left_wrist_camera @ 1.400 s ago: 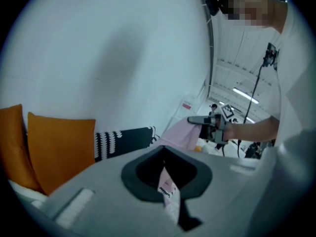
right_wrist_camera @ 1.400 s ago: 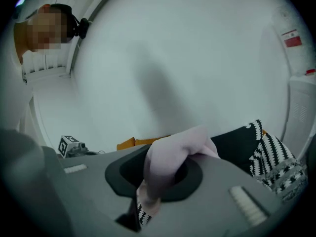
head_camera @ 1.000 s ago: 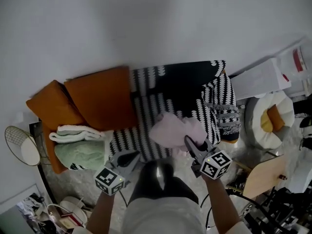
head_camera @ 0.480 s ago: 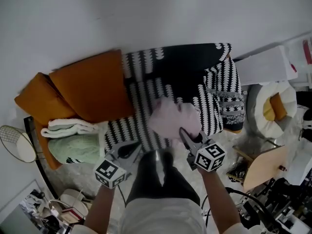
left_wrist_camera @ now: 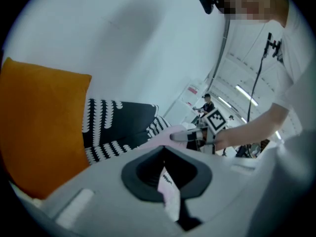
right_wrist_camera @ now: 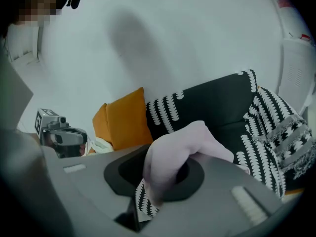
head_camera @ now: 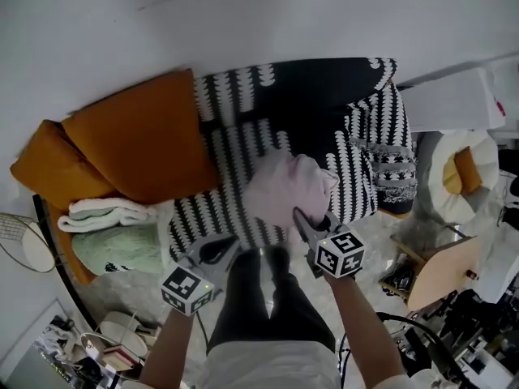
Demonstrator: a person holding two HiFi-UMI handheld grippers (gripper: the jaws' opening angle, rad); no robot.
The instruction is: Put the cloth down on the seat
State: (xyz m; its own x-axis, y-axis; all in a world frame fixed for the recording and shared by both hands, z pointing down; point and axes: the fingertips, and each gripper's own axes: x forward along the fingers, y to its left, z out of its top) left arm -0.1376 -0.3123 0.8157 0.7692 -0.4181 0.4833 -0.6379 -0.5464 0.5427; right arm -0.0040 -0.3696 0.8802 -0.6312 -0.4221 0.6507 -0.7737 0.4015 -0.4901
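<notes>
Jaws on the left gripper (head_camera: 217,252) pinch a thin edge of the cloth (head_camera: 284,189), those on the right gripper (head_camera: 308,221), just easing open, grip a wad by the seat (head_camera: 231,156).

You are in a home living room. A black-and-white patterned sofa (head_camera: 243,152) stands with its back to a plain white wall (head_camera: 259,14). Orange cushions (head_camera: 138,140) lean at the sofa's left end, with folded towels (head_camera: 109,215) just in front of them. Right of the sofa sit a round padded bed (head_camera: 458,177) and a wooden chair (head_camera: 438,275), with household clutter around them.
</notes>
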